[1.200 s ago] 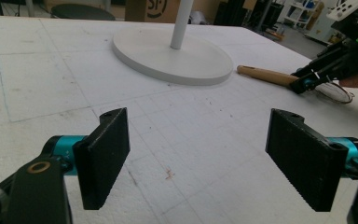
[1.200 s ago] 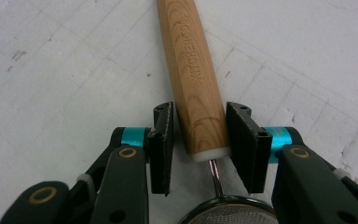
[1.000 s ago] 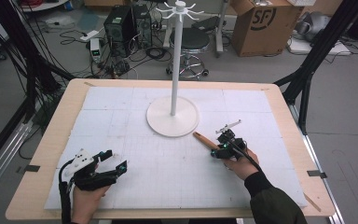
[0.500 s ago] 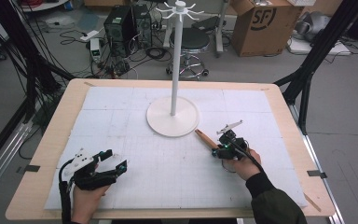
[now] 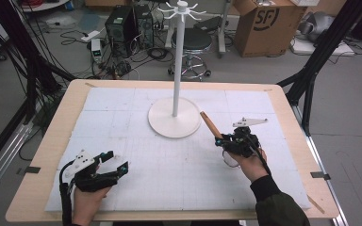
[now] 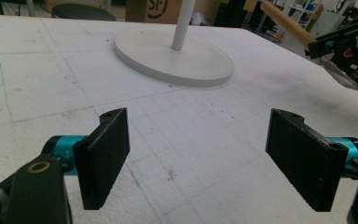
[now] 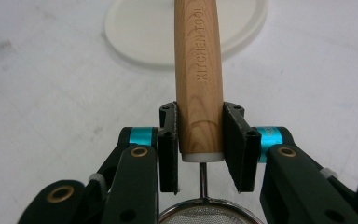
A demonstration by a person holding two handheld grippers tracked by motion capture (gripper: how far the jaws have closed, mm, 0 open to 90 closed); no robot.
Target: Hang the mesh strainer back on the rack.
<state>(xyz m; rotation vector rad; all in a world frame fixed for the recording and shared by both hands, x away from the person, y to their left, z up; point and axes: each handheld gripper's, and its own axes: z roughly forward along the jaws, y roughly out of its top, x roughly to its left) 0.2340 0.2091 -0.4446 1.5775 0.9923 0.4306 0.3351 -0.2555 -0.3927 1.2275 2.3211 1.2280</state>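
Observation:
A small strainer with a wooden handle [image 5: 209,123] is held in my right gripper [image 5: 220,139], right of the white stand's round base [image 5: 174,123]. In the right gripper view the jaws, which have just been closing, press both sides of the handle [image 7: 198,70] near its white end, and the mesh bowl [image 7: 209,215] hangs below them. The handle is raised off the mat and points at the base. My left gripper [image 5: 115,161] rests open at the near left of the mat, with nothing between its pads [image 6: 105,156].
The stand's white pole [image 5: 179,61] rises from the base to a ring of hooks at the top. A white mat [image 5: 122,108] covers the wooden table. Boxes, a stool and cables lie on the floor beyond the far edge.
The right gripper has risen and shifted slightly away, lifting the strainer's handle off the mat. The left gripper has stayed put.

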